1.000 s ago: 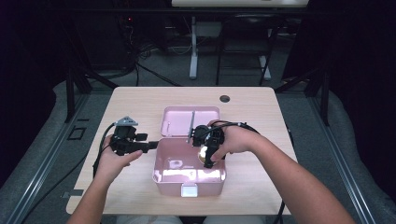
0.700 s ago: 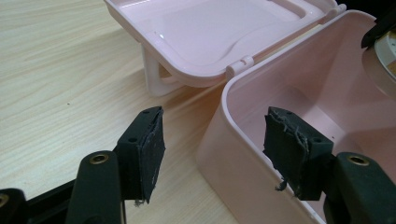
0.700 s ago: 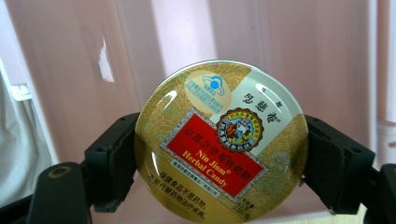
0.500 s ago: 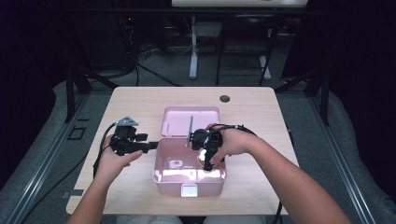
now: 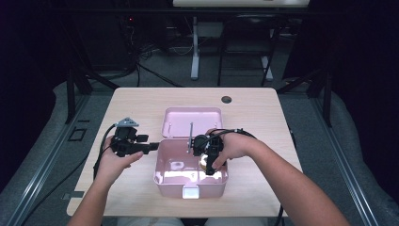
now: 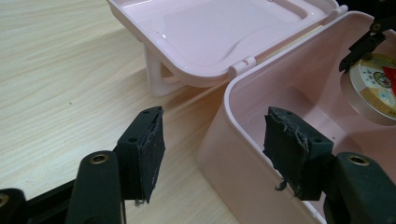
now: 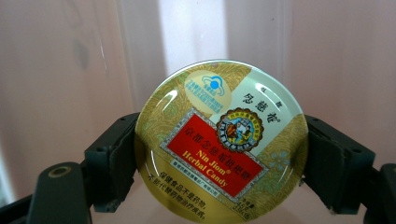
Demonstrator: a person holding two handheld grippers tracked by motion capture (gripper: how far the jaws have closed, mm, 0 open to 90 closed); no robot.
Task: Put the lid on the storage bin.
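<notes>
Right gripper view: right claw point(image 7: 219, 163) pinches round candy tin point(image 7: 219, 142), lid facing camera.

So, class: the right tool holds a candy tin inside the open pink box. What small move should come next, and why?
Probably lower the Nin Jiom Herbal Candy tin a little further, then open the right tool. Its jaws clamp the tin's rim inside the pink box, and I cannot tell whether the tin touches the floor. The left tool straddles the box wall, steadying it.

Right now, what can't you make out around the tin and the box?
- Right gripper view: candy tin covers the box floor beneath; whether it rests there is unclear.
- Left gripper view: frame edge cuts the tin.
- High view: right gripper and hand hide the tin inside the pink box.
</notes>
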